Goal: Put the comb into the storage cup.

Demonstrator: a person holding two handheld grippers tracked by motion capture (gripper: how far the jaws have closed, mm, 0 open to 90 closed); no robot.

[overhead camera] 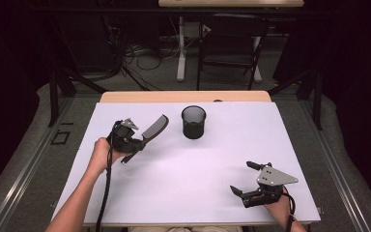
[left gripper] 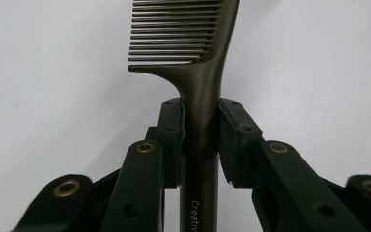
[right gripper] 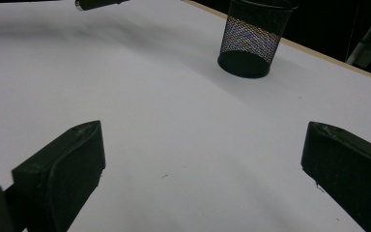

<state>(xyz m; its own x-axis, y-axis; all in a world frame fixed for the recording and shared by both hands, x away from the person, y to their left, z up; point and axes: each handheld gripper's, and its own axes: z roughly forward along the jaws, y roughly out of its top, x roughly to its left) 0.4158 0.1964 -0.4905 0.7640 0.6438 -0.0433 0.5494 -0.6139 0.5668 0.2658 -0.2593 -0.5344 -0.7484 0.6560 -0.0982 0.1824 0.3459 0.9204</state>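
In the high view my left gripper (overhead camera: 134,141) is shut on the handle of a dark comb (overhead camera: 155,127), held above the left part of the white table (overhead camera: 183,183), teeth end pointing toward a black mesh cup (overhead camera: 193,122). The left gripper view has the comb (left gripper: 200,58) clamped at its neck between both pads, teeth facing left, left gripper (left gripper: 201,108) shut around it. My right gripper (overhead camera: 241,177) rests open near the front right, nothing between its jaws. In the right gripper view the right gripper (right gripper: 207,159) stands wide open, with the mesh cup (right gripper: 253,38) upright farther off.
The table's wooden back edge (overhead camera: 183,96) runs just behind the cup. Beyond it stand a dark chair (overhead camera: 232,43) and a desk leg (overhead camera: 180,48) on the floor. The comb's handle end (right gripper: 96,4) pokes in at the top left of the right gripper view.
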